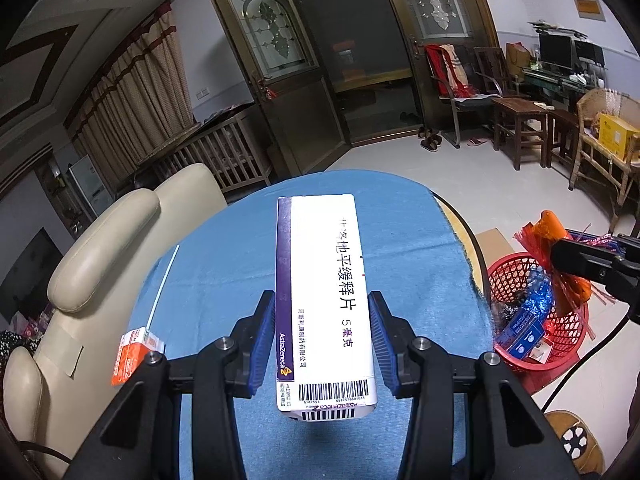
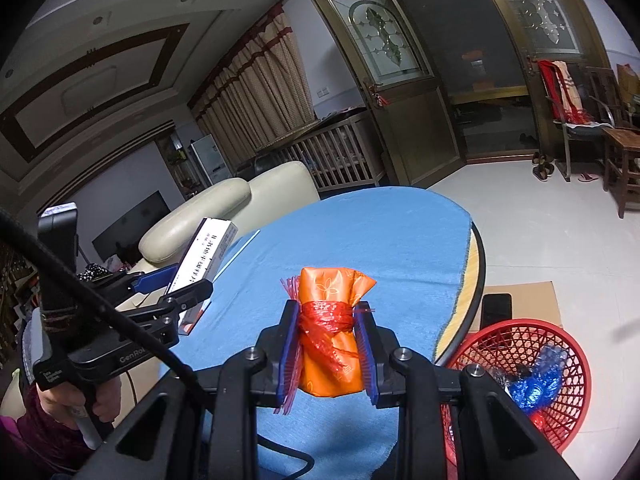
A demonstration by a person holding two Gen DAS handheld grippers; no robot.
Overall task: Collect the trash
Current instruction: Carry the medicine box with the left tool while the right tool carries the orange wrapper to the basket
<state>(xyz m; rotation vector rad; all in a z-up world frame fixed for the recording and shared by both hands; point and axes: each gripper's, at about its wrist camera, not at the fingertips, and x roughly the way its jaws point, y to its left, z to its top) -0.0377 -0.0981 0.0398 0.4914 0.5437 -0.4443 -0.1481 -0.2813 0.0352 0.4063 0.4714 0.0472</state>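
Note:
My left gripper [image 1: 322,302] is shut on a long white and purple medicine box [image 1: 324,264], held above the blue-clothed round table [image 1: 224,264]. In the right wrist view the same box [image 2: 208,246] sticks up from the left gripper [image 2: 182,286] at the left. My right gripper [image 2: 327,312] is shut on an orange packet tied with red plastic strip [image 2: 332,284], also over the table. A red mesh basket [image 2: 520,330] stands on the floor at the right and holds blue wrappers [image 2: 536,384]. The left wrist view shows that packet [image 1: 550,228] above the basket [image 1: 568,344].
A small orange carton [image 1: 132,354] and a white straw [image 1: 162,284] lie on the cloth's left side. A cream sofa [image 1: 120,240] sits behind the table. Flat cardboard [image 2: 520,300] lies under the basket. A person's hand [image 2: 100,400] grips the left handle, and a black cable [image 2: 132,336] crosses in front of it.

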